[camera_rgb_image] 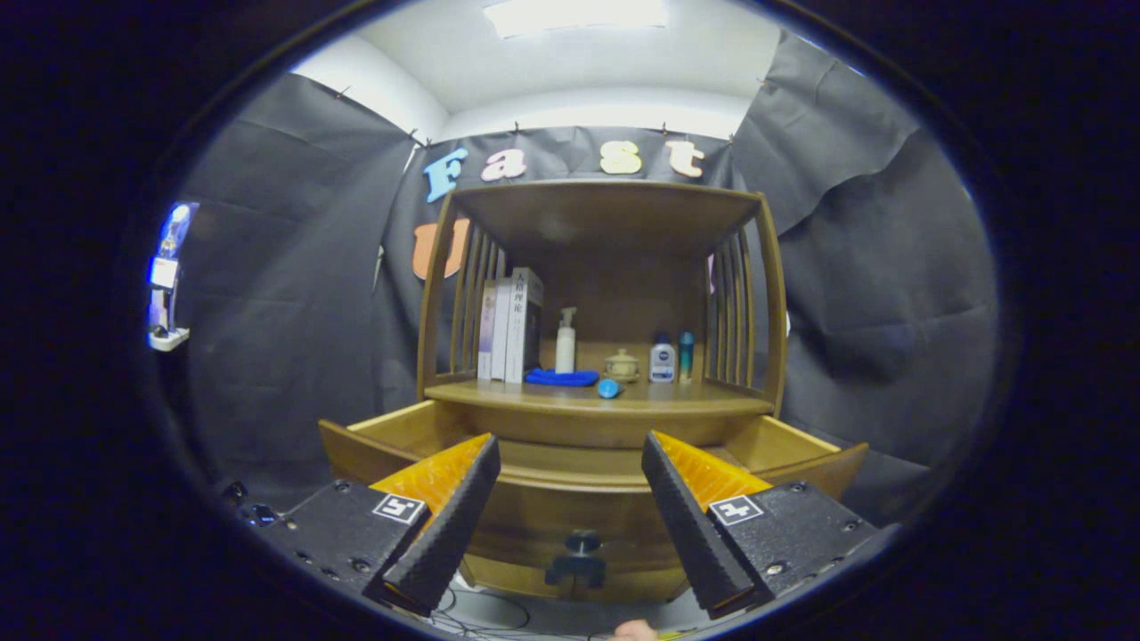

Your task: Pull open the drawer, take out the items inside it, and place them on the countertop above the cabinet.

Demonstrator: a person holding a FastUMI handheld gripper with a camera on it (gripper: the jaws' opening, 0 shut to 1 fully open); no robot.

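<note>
Gripper view: claw [570,525] spread wide, nothing between its fingers [450,525], held back from the wooden cabinet [601,223] and facing its front. Drawer [570,485] stands pulled out toward the camera; its curved front panel spans the gap between the fingers, and the dark knob [581,541] on that panel sits low between the fingertips, slightly nearer the right one, not touched. The drawer's side walls run back on the left and right toward the cabinet body; the inside floor of the drawer is hidden behind the front panel, so contents cannot be told. Beyond the drawer, the bench [597,399] on top of the cabinet carries, left to right: upright books [510,328] against the left slats, a white pump bottle [565,343], a blue cloth [561,377] at its foot, a small lidded jar [622,365], a white bottle with dark cap [662,361], and a slim teal bottle [685,356]. A small blue ball [608,388] lies near the bench's front edge, ahead of the jar. Cables on the floor under the claw.
</note>
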